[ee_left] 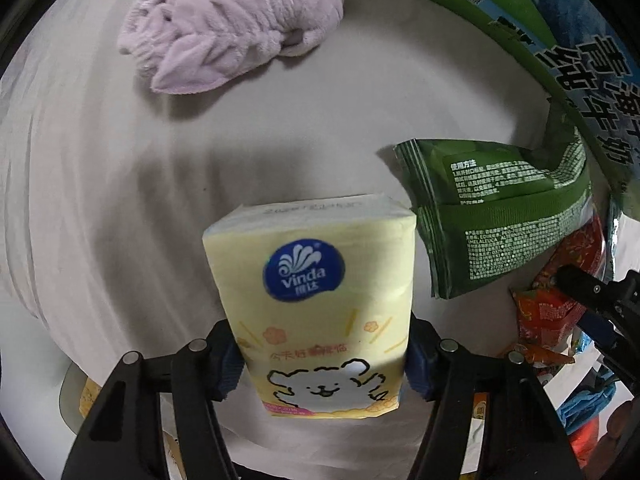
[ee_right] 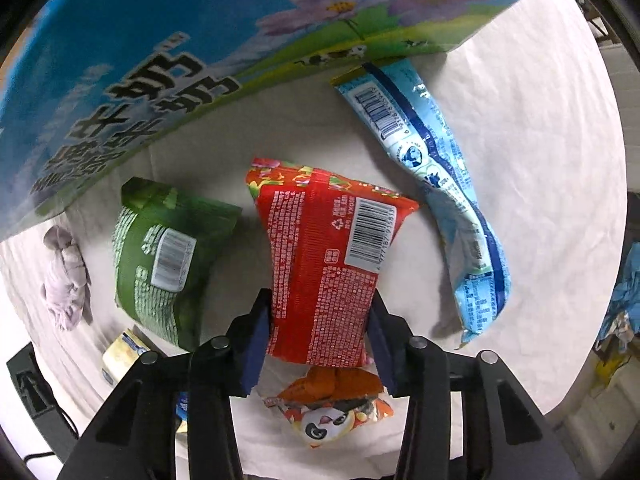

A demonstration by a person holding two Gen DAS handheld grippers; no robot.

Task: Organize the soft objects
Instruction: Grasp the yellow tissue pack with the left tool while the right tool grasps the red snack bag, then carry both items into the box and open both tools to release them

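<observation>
My left gripper (ee_left: 322, 360) is shut on a yellow Vinda tissue pack (ee_left: 316, 304) and holds it over the white cloth. A lilac plush towel (ee_left: 236, 28) lies ahead at the far left. A green packet (ee_left: 500, 212) lies just right of the tissue pack. My right gripper (ee_right: 318, 344) is shut on a red snack packet (ee_right: 324, 256). The green packet (ee_right: 168, 256) lies to its left and a long light-blue packet (ee_right: 444, 196) to its right. An orange panda packet (ee_right: 332, 408) lies under the right gripper.
A big blue and green milk carton box (ee_right: 160, 64) stands along the back; it also shows in the left wrist view (ee_left: 560, 40). The lilac towel (ee_right: 64, 280) lies at far left. The table's right edge (ee_right: 616, 264) is close, with clutter beyond.
</observation>
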